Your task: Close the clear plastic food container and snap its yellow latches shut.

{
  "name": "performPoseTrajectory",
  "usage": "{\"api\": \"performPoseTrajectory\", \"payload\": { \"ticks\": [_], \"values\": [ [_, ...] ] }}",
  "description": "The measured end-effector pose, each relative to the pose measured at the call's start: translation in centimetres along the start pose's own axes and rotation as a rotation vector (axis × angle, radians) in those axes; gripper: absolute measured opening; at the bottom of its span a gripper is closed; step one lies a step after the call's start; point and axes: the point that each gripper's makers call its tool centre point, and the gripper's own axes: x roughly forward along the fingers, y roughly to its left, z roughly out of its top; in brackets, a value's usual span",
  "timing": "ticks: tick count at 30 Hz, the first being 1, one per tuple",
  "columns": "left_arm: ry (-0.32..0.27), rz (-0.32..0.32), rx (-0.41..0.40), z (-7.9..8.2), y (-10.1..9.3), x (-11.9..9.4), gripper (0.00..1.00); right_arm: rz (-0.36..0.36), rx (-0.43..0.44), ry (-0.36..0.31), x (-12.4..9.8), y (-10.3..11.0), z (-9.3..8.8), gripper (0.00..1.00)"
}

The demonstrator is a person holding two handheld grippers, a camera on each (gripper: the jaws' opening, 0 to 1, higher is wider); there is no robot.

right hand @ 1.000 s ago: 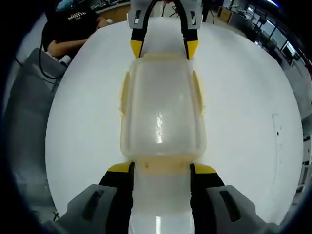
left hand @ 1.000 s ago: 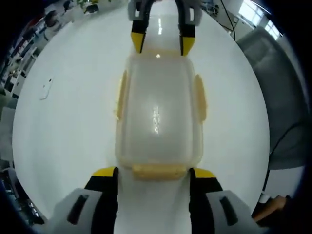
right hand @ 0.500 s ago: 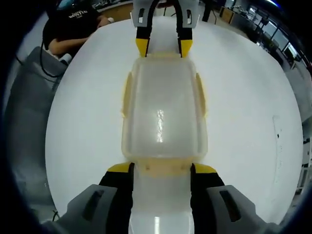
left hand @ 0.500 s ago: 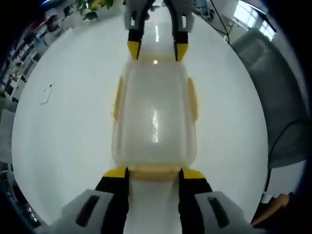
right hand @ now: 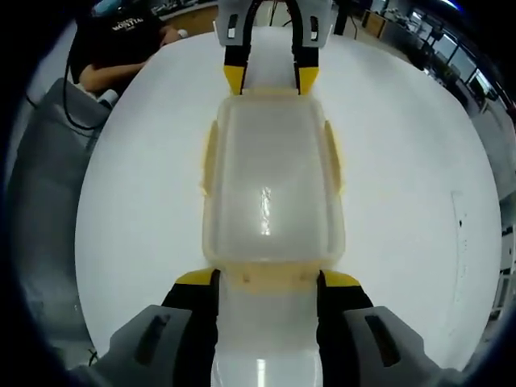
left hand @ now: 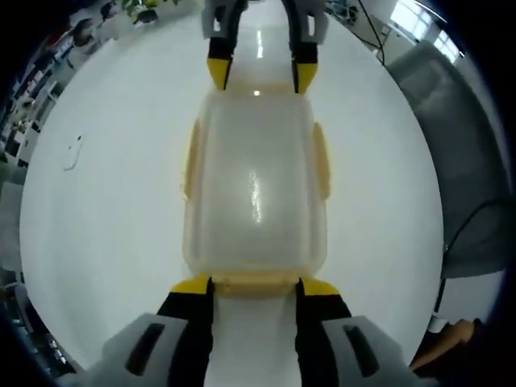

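Container (left hand: 255, 189), lid on, lengthwise on white worktop (left hand: 105, 210) between facing grippers: left gripper (left hand: 255, 285) and right gripper (right hand: 267, 279) each open, yellow tips flanking an end latch (left hand: 255, 282), apparently touching; side latches seemingly unsnapped.

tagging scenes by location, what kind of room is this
Probably an open-plan office or lab. The clear container sits on a big round white table; a grey chair stands beside it, windows are behind, and a seated person works at the far edge.
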Motion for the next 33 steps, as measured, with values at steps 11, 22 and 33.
{"api": "performPoseTrajectory", "payload": {
  "ticks": [11,22,33],
  "values": [
    [-0.002,-0.001,0.005,0.2,-0.2,0.0,0.35,0.005,-0.013,0.003,-0.3,-0.5,-0.3,0.37],
    [0.004,0.001,0.002,0.1,-0.1,-0.1,0.34,-0.001,-0.008,-0.01,-0.6,-0.1,-0.5,0.36],
    [-0.026,-0.018,-0.042,0.4,-1.7,-1.1,0.34,0.004,-0.033,-0.022,-1.6,1.4,-0.2,0.36]
  ]
}}
